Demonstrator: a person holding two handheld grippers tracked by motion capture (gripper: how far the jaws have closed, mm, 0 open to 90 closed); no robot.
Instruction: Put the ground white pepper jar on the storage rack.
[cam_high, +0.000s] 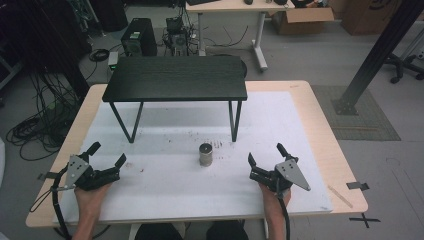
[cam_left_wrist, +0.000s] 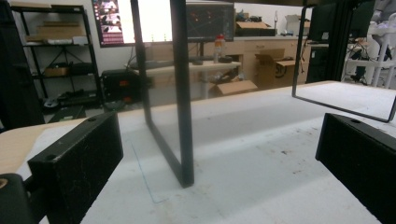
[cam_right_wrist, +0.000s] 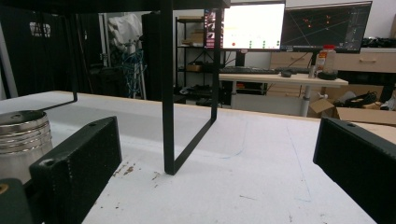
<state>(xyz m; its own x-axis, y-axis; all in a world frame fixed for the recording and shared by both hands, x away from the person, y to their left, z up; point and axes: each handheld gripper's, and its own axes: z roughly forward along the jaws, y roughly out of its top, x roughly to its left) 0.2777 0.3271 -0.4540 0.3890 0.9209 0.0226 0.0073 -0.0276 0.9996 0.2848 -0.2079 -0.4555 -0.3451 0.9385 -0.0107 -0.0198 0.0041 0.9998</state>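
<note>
A small ribbed metal cylinder stands upright on the white sheet in front of a low black shelf. My left gripper rests at the left of the sheet, open and holding nothing. My right gripper rests at the right, also open and holding nothing. Each is about a hand's width from the cylinder. In the right gripper view the cylinder stands at the left edge, beyond the left jaw. The left gripper view looks between wide-apart jaws at the shelf's left leg frame.
The black shelf stands on thin metal legs over the back half of the sheet. Dark crumbs speckle the sheet near the cylinder. The wooden table borders the sheet. Beyond it are cables, a computer tower and a desk.
</note>
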